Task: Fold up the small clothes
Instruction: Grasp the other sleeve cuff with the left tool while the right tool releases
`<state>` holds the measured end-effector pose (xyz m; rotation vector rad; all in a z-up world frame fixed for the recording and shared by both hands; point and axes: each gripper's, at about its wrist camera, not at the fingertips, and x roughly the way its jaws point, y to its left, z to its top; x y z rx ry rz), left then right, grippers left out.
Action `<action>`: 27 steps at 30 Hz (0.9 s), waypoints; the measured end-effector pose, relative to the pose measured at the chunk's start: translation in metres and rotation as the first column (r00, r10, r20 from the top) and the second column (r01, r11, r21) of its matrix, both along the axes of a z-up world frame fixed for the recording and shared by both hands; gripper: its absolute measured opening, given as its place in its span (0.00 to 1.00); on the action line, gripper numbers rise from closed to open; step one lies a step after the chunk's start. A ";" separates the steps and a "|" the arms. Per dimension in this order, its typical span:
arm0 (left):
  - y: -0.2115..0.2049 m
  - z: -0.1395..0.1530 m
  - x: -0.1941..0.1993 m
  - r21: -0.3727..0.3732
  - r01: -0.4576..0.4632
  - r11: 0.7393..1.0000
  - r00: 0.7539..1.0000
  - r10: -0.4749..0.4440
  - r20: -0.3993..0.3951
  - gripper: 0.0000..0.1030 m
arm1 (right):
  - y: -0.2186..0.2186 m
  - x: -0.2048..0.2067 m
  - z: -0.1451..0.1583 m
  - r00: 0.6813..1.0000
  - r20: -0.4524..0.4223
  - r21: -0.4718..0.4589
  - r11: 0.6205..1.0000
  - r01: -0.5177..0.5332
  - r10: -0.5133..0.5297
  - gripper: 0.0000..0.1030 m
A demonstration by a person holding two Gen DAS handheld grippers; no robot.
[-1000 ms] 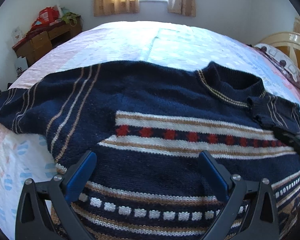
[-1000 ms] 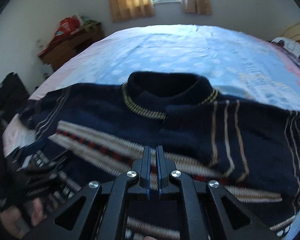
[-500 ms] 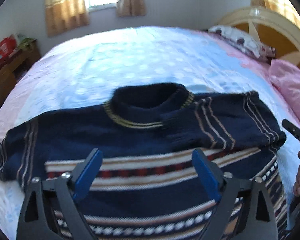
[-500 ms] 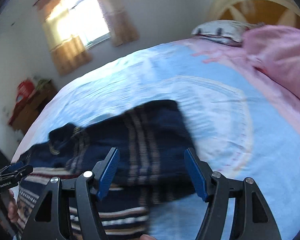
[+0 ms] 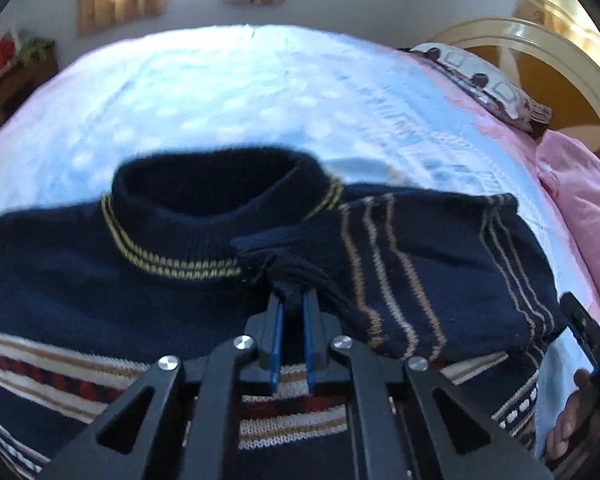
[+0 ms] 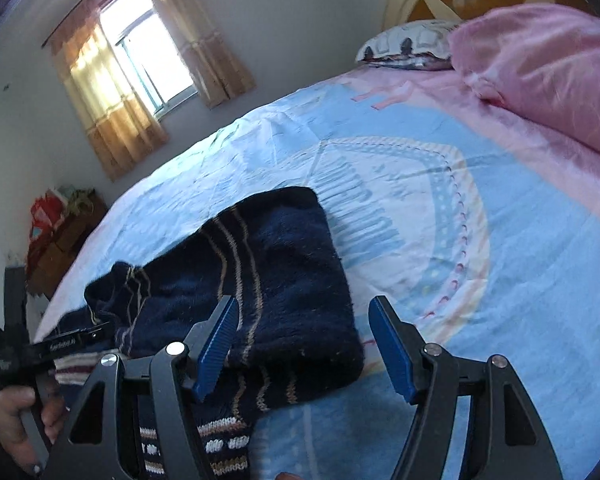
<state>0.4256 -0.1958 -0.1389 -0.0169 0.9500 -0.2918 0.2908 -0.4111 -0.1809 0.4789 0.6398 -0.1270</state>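
Note:
A navy knitted sweater (image 5: 100, 280) with tan, white and red stripes lies flat on the bed, collar (image 5: 220, 196) away from me. One sleeve (image 5: 400, 272) is folded across the chest. My left gripper (image 5: 292, 300) is shut on that sleeve's cuff just below the collar, with dark knit bunched between its blue pads. In the right wrist view my right gripper (image 6: 304, 344) stands open above the sweater's folded shoulder edge (image 6: 300, 280); its pads do not press the cloth. At that view's left edge a hand (image 6: 16, 412) holds the left gripper's handle.
The sweater rests on a light blue and pink bedsheet (image 6: 440, 208). A pink pillow (image 6: 540, 72) and a patterned pillow (image 6: 404, 44) lie by the cream headboard (image 5: 540, 52). A wooden dresser (image 6: 60, 236) stands beyond the bed, under a curtained window (image 6: 140, 64).
My left gripper moved up from the hem to the collar and closed on the folded cuff. My right gripper let go of the sleeve, opened, and swung right to the shoulder edge.

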 end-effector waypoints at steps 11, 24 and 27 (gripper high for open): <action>0.068 0.071 -0.010 -0.072 -0.030 0.997 0.992 0.038 0.122 0.09 | 0.003 -0.002 0.002 1.000 0.009 -0.008 1.000 0.005 -0.005 0.66; 0.139 0.055 -0.024 -0.031 -0.108 0.994 0.987 0.111 0.113 0.08 | 0.006 -0.001 0.001 1.000 0.007 -0.029 1.000 -0.010 0.011 0.66; 0.146 0.047 -0.026 -0.036 -0.122 0.992 0.987 0.125 0.099 0.08 | 0.007 0.000 0.001 1.000 0.005 -0.036 0.999 -0.017 0.017 0.66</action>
